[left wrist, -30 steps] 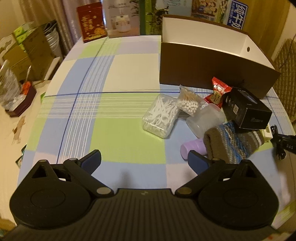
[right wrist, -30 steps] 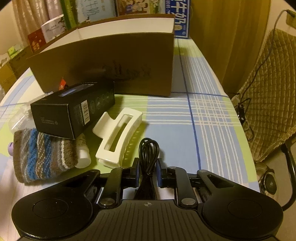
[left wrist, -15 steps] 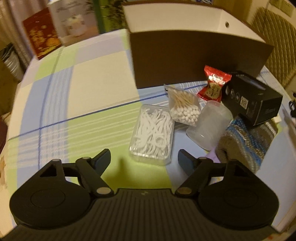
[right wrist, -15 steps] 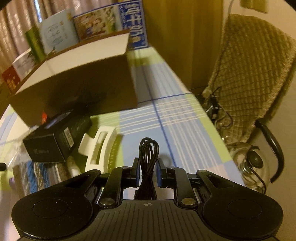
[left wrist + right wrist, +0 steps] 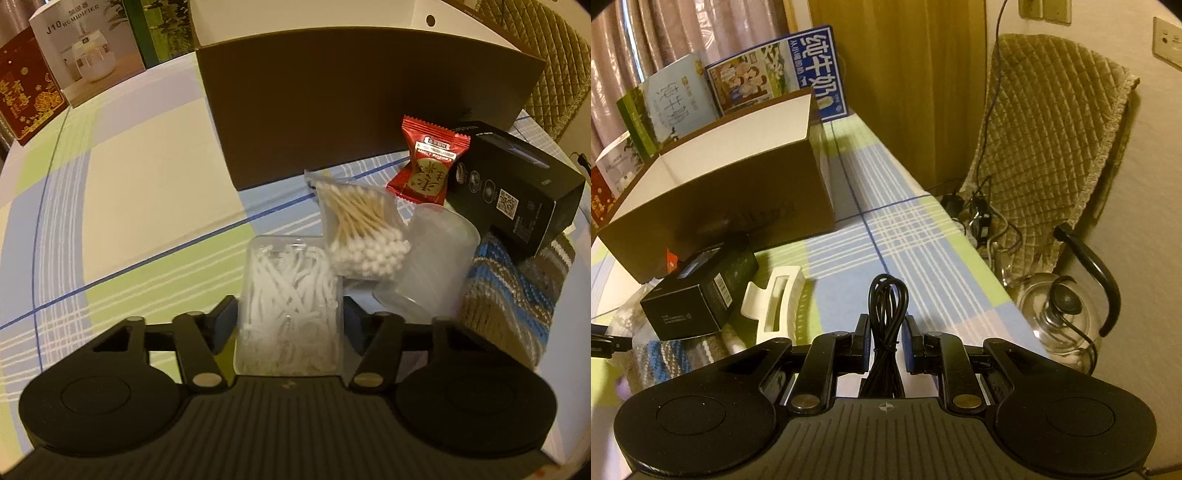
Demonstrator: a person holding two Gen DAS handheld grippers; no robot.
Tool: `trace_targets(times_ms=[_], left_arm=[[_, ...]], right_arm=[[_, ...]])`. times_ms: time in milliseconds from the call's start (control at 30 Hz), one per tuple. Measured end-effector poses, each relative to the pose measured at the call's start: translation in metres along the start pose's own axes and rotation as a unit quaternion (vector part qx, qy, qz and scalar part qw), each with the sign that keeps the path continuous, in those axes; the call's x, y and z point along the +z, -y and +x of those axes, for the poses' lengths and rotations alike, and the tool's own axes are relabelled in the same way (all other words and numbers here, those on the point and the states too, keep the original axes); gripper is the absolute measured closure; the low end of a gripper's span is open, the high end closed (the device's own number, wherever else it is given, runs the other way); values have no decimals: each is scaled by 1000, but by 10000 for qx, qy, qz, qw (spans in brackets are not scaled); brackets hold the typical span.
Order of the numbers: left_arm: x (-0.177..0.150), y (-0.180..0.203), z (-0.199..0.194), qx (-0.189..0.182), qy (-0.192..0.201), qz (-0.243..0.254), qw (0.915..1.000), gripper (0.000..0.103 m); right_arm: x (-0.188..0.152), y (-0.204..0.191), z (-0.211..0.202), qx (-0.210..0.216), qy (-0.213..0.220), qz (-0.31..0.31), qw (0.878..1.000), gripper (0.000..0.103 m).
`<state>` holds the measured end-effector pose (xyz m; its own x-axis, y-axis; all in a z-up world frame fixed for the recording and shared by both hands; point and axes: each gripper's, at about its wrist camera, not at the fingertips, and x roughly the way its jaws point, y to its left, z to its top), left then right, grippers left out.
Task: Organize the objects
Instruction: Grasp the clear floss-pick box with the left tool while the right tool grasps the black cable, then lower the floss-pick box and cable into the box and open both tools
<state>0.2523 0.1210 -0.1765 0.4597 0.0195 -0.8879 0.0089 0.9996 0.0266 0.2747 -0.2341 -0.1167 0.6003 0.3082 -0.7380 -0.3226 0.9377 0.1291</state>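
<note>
Checked blue, green and white tablecloth (image 5: 122,206) is spread over the whole table, with curtains and propped-up cartons seen at the far edge. Right at the near middle of the left wrist view, a clear box of floss picks (image 5: 290,306) is straddled by the left gripper (image 5: 290,319); its fingers are set wide, one at each side of the box, and whether the pads are actually pressed on the plastic can't be told. Just right of the box a bag of cotton swabs (image 5: 364,230) is laid, touching a frosted plastic cup (image 5: 430,264) tipped on its side. A red candy packet (image 5: 428,162) is propped behind the cup, a black product box (image 5: 517,184) is rested partly on a striped knit item (image 5: 513,295) at the right, and a big open cardboard box (image 5: 362,99) is stood further back.

In the right wrist view a bundled black cable (image 5: 886,332) is pinched by the right gripper (image 5: 886,345), jaws nearly closed on it, held above the cloth. A white hair claw clip (image 5: 777,304) is lying just left of it, next to the black product box. A glass kettle (image 5: 1060,314) is parked down past the table's right edge, by a quilted chair (image 5: 1052,147).
</note>
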Motion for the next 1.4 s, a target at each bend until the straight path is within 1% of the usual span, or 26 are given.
trace_targets(times_ms=[167,333,533,667,767,900,1000,1100,1233,1333,1400], left_arm=[[-7,1,-5,80,118,89,9999,51],[-17,-7,-23,203,263,-108,9994,51],[-18,-18,-63,410,567,-450,9965,51],[-5,-24,-92,475,901,-632,9928,51],[16,-26,-109,516,1156,-657,9898,51],[56,-23,-122,359,1451,-733,9861,51],[89,-15,-121,323,1562,-675,9849,51],[121,-6,-111,279,1593,-640,9848,51],[162,5,-89,207,1554,-621,9857,51],[186,11,-70,143,1443,-618,9875,51],[201,13,-54,125,1304,-622,9894,51]], right_arm=[[4,-2,-9,107,85,31,9999,89],[13,-6,-14,321,184,10,9993,89],[35,-19,-20,744,380,-94,9965,89],[58,-33,-25,1094,556,-265,9921,89],[79,-44,-24,1343,663,-375,9880,89],[117,-62,-18,1687,850,-453,9810,89],[146,-80,-13,1883,1015,-553,9753,89],[173,-100,-2,2004,1115,-687,9709,89],[195,-117,29,2064,961,-746,9709,89],[208,-127,58,1962,757,-822,9742,89],[213,-132,78,1816,566,-903,9776,89]])
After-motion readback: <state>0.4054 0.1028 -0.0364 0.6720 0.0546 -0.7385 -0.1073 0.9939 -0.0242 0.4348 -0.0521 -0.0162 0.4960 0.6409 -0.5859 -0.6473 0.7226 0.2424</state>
